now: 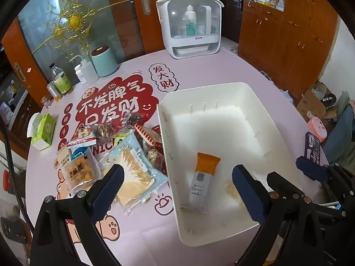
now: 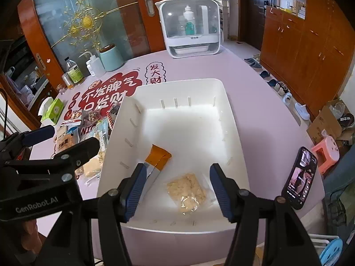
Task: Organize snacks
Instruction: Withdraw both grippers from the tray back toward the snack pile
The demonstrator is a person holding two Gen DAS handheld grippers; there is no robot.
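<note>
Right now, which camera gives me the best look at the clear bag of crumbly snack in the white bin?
The right wrist view: the clear snack bag lies unobstructed on the white bin floor between the open right gripper fingers. In the left wrist view, only a faint sliver shows beside a left gripper finger.

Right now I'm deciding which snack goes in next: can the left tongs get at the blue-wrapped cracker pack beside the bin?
Probably yes. The left tongs are open and empty, the blue-wrapped cracker pack lies on top of the pile just ahead of the left finger, and nothing covers it.
</note>
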